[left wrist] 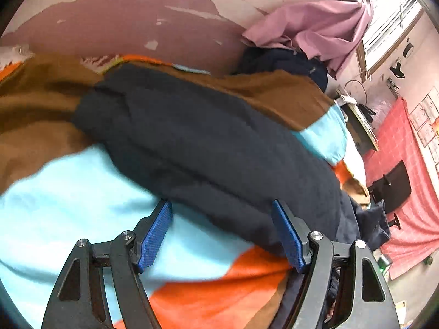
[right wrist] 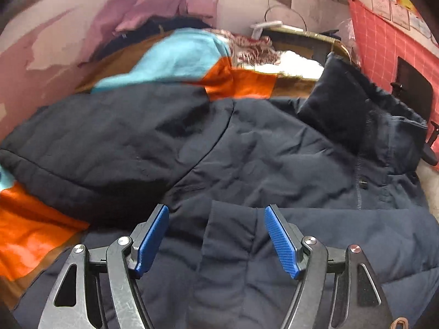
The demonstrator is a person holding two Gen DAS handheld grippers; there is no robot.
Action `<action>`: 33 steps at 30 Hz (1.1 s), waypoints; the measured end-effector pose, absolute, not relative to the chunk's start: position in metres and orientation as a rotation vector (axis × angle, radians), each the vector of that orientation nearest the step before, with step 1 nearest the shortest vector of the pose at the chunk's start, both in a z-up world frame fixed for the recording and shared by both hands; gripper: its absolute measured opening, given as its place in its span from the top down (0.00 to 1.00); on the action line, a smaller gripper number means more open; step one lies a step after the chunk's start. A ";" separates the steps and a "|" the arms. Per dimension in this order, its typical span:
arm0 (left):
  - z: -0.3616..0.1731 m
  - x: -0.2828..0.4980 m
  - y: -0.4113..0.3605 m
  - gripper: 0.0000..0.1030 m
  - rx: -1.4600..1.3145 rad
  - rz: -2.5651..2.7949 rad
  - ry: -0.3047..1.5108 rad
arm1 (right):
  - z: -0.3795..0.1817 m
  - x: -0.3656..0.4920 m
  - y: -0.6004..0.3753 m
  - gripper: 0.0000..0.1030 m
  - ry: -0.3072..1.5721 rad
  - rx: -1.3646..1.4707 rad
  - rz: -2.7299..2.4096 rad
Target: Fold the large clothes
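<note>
A large dark navy padded jacket (right wrist: 247,148) lies spread on a bed covered by a blanket of brown, light blue and orange patches (left wrist: 68,192). In the left wrist view one sleeve (left wrist: 197,142) stretches away across the blanket. My left gripper (left wrist: 221,205) is open and empty, just above the near end of that sleeve. My right gripper (right wrist: 216,209) is open and empty, over the jacket's body near a front flap (right wrist: 230,233). The collar and zipper (right wrist: 359,181) lie to the right.
A pink wall with peeling paint (left wrist: 137,13) runs behind the bed. A pink cloth (left wrist: 315,27) hangs over dark clothes (left wrist: 288,60) at the bed's far corner. A small table (right wrist: 307,37), a red grid cloth (left wrist: 397,150) and a black chair (left wrist: 392,186) stand to the right.
</note>
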State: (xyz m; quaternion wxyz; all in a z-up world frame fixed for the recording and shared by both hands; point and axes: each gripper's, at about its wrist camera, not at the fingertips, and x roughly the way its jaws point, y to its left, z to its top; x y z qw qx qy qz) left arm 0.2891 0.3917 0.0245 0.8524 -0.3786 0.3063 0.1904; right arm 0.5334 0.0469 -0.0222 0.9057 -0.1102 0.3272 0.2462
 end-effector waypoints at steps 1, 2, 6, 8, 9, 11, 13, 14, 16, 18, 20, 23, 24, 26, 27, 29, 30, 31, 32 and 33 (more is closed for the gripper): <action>0.023 0.290 0.396 0.33 -0.805 0.405 0.646 | -0.026 0.536 0.051 0.32 0.681 -0.232 0.507; 0.022 0.290 0.400 0.33 -0.828 0.405 0.647 | -0.031 0.540 0.056 0.32 0.691 -0.245 0.497; 0.013 0.296 0.412 0.33 -0.869 0.451 0.651 | -0.056 0.549 0.070 0.25 0.722 -0.286 0.463; 0.008 0.295 0.416 0.33 -0.885 0.467 0.626 | -0.062 0.552 0.071 0.25 0.729 -0.287 0.461; 0.008 0.297 0.416 0.33 -0.880 0.478 0.622 | -0.065 0.554 0.070 0.25 0.739 -0.281 0.463; 0.008 0.303 0.418 0.33 -0.871 0.502 0.622 | -0.068 0.557 0.067 0.24 0.747 -0.263 0.475; 0.008 0.305 0.419 0.33 -0.882 0.524 0.613 | -0.071 0.558 0.063 0.24 0.748 -0.241 0.488; 0.009 0.304 0.420 0.33 -0.893 0.544 0.594 | -0.071 0.559 0.063 0.24 0.748 -0.237 0.490; 0.010 0.306 0.419 0.33 -0.888 0.551 0.570 | -0.073 0.560 0.062 0.24 0.746 -0.236 0.491; 0.015 0.311 0.411 0.35 -0.809 0.566 0.560 | -0.075 0.560 0.062 0.23 0.744 -0.241 0.487; 0.023 0.316 0.400 0.46 -0.679 0.591 0.556 | -0.075 0.560 0.065 0.23 0.746 -0.248 0.483; 0.033 0.325 0.387 0.79 -0.537 0.608 0.558 | -0.074 0.559 0.064 0.23 0.743 -0.244 0.489; 0.039 0.327 0.383 0.83 -0.500 0.605 0.549 | -0.072 0.560 0.063 0.22 0.746 -0.234 0.500; 0.053 0.325 0.374 0.91 -0.470 0.577 0.501 | -0.061 0.559 0.055 0.23 0.748 -0.184 0.537; 0.059 0.325 0.369 0.92 -0.457 0.560 0.472 | -0.053 0.556 0.047 0.23 0.751 -0.137 0.558; 0.078 0.323 0.351 0.93 -0.408 0.506 0.405 | -0.038 0.550 0.034 0.23 0.743 -0.087 0.579; 0.090 0.323 0.337 0.94 -0.362 0.471 0.370 | -0.031 0.547 0.028 0.23 0.734 -0.079 0.586; 0.101 0.324 0.323 0.94 -0.315 0.435 0.342 | -0.024 0.542 0.021 0.23 0.722 -0.070 0.590; 0.115 0.325 0.302 0.94 -0.258 0.378 0.305 | -0.016 0.539 0.014 0.23 0.709 -0.054 0.597; 0.124 0.325 0.287 0.94 -0.225 0.336 0.280 | -0.010 0.537 0.006 0.23 0.698 -0.036 0.607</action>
